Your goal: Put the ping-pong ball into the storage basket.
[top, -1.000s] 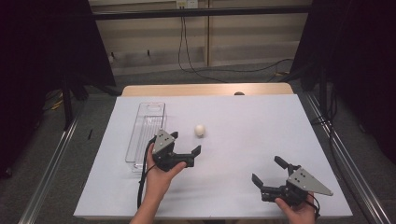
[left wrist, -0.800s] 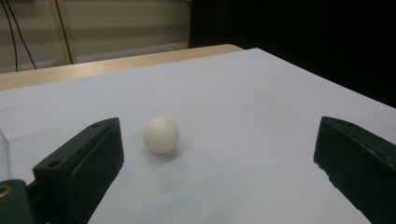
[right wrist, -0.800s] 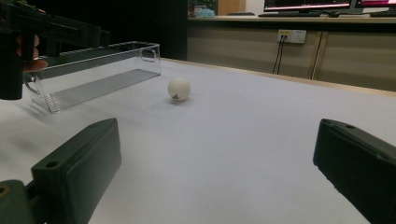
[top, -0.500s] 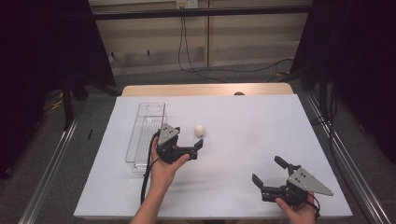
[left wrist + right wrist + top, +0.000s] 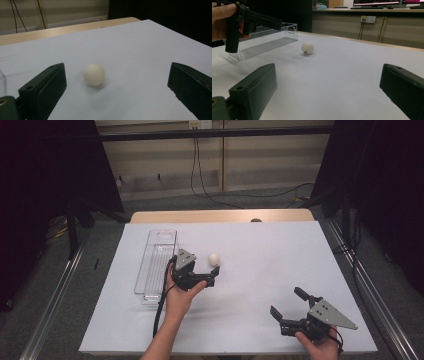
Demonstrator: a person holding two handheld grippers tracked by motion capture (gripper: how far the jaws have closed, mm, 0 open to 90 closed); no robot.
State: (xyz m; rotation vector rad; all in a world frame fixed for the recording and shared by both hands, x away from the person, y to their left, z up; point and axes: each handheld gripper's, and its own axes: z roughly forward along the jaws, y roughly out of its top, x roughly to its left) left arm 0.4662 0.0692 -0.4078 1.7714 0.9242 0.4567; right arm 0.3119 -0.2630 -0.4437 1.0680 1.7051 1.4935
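Observation:
A small white ball [image 5: 214, 258] rests on the white table top, just right of a long clear plastic tray [image 5: 155, 265]. My left gripper [image 5: 212, 275] is open, its jaws pointing at the ball from just short of it. In the left gripper view the ball [image 5: 94, 74] lies ahead of the wide-apart jaws of the left gripper [image 5: 117, 73], nearer the left one and not touched. My right gripper [image 5: 286, 302] stands open near the front right with nothing in it. Over the right gripper's jaws [image 5: 328, 75] I see the ball [image 5: 307, 48], the tray [image 5: 265, 41] and the left gripper [image 5: 275, 25].
The white sheet [image 5: 280, 250] covers the table to its front edge; a strip of bare wood [image 5: 220, 216] shows at the far end. Metal rails [image 5: 55, 295] run along both sides on the floor. Cables [image 5: 225, 195] lie beyond the table.
My left gripper has crept forward and to the right, closer to the ball. The right gripper and the ball have stayed put.

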